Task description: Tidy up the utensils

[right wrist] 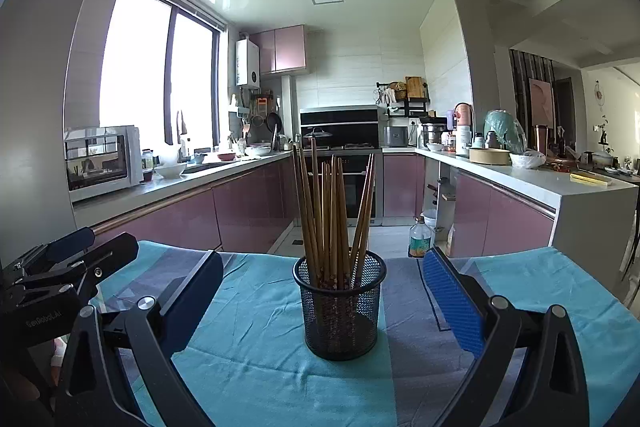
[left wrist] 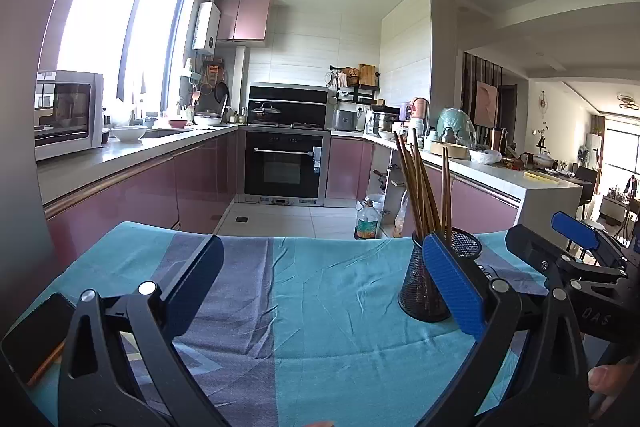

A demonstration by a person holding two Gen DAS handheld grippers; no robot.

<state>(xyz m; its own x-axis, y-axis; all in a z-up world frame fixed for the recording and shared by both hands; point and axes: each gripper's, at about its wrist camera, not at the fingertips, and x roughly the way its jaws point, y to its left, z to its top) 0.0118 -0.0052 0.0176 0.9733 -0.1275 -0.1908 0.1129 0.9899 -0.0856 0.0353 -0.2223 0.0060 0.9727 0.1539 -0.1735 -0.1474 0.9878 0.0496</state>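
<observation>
My left wrist camera looks low across the blue tablecloth (left wrist: 320, 287) toward the oven (left wrist: 284, 167), with the mesh holder (left wrist: 436, 275) off to its right. My right wrist camera faces the same way, the mesh holder (right wrist: 340, 307) close and dead centre. Both share cloth, holder and kitchen (each glimpses the other gripper).

Blown-out daylight from window (right wrist: 160, 75); sharp centre, fisheye-bent, vignetted edges.

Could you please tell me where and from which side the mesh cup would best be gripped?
Probably across the mesh cup's lower wall, approaching level from the front with the right gripper: chopsticks fan out above the rim, blocking a top approach.
</observation>
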